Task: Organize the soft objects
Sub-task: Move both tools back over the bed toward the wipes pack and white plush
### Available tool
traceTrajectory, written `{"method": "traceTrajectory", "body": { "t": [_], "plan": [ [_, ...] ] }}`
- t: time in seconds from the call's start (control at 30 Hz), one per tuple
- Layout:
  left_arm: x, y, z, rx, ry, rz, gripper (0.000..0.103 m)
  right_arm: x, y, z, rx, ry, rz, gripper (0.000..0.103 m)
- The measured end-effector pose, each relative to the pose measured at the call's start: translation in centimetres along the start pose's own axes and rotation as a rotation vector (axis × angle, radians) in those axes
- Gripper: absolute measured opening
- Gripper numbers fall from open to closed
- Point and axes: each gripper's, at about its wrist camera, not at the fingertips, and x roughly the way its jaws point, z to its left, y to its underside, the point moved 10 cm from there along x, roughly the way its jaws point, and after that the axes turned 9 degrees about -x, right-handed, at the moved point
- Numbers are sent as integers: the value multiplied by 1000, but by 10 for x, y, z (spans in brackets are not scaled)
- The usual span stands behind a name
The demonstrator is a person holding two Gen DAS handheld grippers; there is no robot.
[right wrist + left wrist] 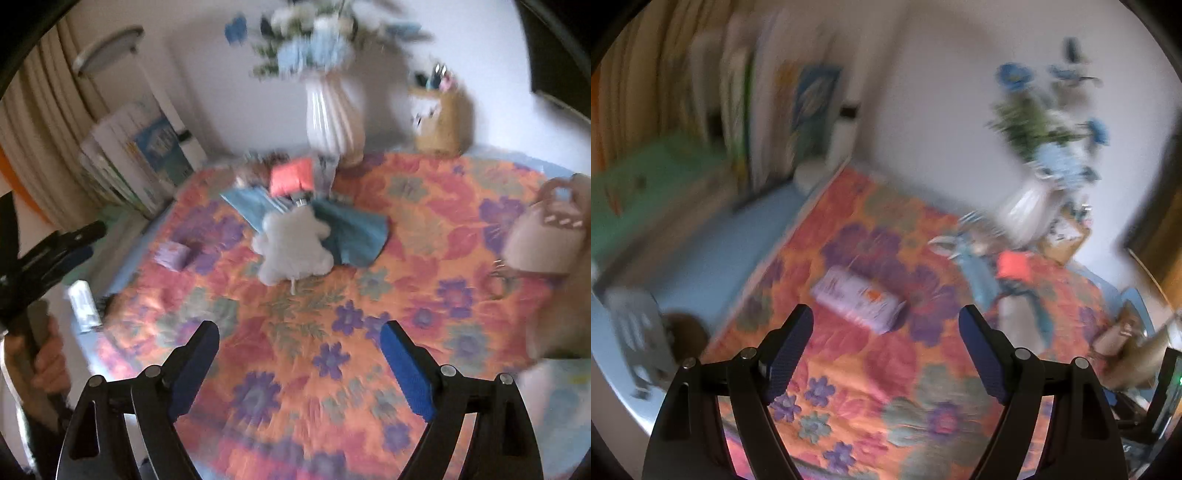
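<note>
A flowered orange cloth [424,206] covers the table. On it lie a white plush toy [293,247], a teal cloth [354,236] under it, a red soft item [290,177] behind, and a lilac tissue pack [858,297], also in the right wrist view [173,254]. My left gripper [886,314] is open and empty, held above the cloth just short of the tissue pack. My right gripper [301,332] is open and empty above the cloth, in front of the plush. Both views are blurred.
A white vase of blue flowers [332,114] and a tan basket [441,122] stand at the back by the wall. Books lean at the left [136,155]. A beige handbag [543,236] sits at the right edge.
</note>
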Motion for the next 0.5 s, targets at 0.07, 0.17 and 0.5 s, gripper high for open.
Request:
{"method": "traceTrajectory", "body": {
  "t": [0.07,0.17,0.5],
  "plan": [
    [20,11,16,4,-101,-7,80,26,3,1,-13,34,3,88],
    [39,23,20,34,-133,-16,80,44,6,-2,-12,59,-8,88],
    [54,35,43,-46,-139,76,80,59,11,-19,35,91,21,88]
  ]
}}
